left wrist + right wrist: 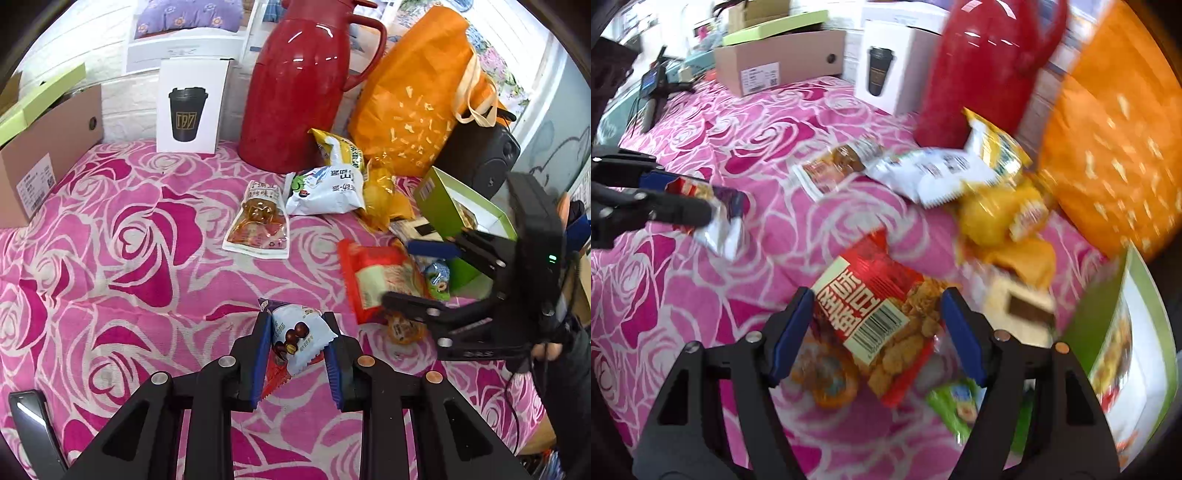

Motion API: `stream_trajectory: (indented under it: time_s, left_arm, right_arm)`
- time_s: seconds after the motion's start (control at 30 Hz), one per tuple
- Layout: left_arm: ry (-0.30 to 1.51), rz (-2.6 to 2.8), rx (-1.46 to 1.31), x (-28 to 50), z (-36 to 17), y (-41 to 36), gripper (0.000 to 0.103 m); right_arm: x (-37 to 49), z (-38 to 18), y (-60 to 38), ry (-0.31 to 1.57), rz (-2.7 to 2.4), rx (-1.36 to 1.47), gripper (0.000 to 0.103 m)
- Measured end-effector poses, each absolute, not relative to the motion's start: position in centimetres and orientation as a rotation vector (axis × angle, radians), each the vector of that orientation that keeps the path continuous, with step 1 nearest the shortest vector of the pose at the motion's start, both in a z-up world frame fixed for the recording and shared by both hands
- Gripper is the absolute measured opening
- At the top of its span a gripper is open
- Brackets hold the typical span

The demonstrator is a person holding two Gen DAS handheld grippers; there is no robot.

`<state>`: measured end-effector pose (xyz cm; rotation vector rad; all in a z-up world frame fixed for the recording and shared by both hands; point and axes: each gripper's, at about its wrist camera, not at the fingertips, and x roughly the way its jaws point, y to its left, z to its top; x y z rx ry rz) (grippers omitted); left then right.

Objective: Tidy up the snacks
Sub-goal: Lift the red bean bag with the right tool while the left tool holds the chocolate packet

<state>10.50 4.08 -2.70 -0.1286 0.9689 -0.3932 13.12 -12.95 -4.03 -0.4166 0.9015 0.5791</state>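
My left gripper (pixel 295 354) is shut on a small white-and-blue snack packet (pixel 301 338) with chocolate balls printed on it, held just above the pink rose cloth (pixel 129 258). The right wrist view shows that same packet (pixel 720 218) at the far left in the left gripper (pixel 690 206). My right gripper (pixel 877 299) is open, with its blue pads (pixel 796 332) on either side of a red fried-snack packet (pixel 875 306) lying on the cloth. From the left wrist view, the right gripper (pixel 410 275) reaches in from the right over the red packet (pixel 373 280).
Behind lie a clear sauce packet (pixel 258 221), a white bag (pixel 325 190), yellow packets (pixel 340 147) and an open green box (pixel 454 221). A red thermos (pixel 303 85), orange bag (pixel 417 99), white cup box (pixel 190 107), cardboard box (pixel 48 155) and speaker (pixel 484 158) line the back.
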Motion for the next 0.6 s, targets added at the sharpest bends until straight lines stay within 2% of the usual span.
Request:
stream_trajectory:
  time_s: [0.07, 0.17, 0.37, 0.5, 0.53, 0.6]
  left_arm:
    - [0.965, -0.385, -0.133, 10.5, -2.5, 4.3, 0.027]
    - [0.964, -0.38, -0.144, 10.6, -2.4, 4.5, 0.027]
    - [0.98, -0.395, -0.149, 10.7, -3.0, 4.0, 0.027]
    - [0.991, -0.404, -0.149, 10.6, -3.3, 3.4, 0.027]
    - [0.991, -0.404, -0.144, 10.4, -3.2, 3.4, 0.027]
    - [0.988, -0.396, -0.14, 10.2, -3.0, 3.6, 0.027]
  right_arm:
    - [13.7, -4.3, -12.3, 0.892, 0.577, -0.434, 0.08]
    - [14.3, -4.3, -12.3, 0.914, 0.586, -0.385, 0.08]
    - [12.2, -5.2, -12.0, 0.94, 0.617, -0.538, 0.081]
    - [13.1, -5.5, -11.3, 0.943, 0.615, -0.522, 0.081]
    - [13.2, -5.7, -11.1, 0.945, 0.607, -0.527, 0.081]
    - [13.3, -5.6, -10.9, 0.951, 0.596, -0.516, 0.073]
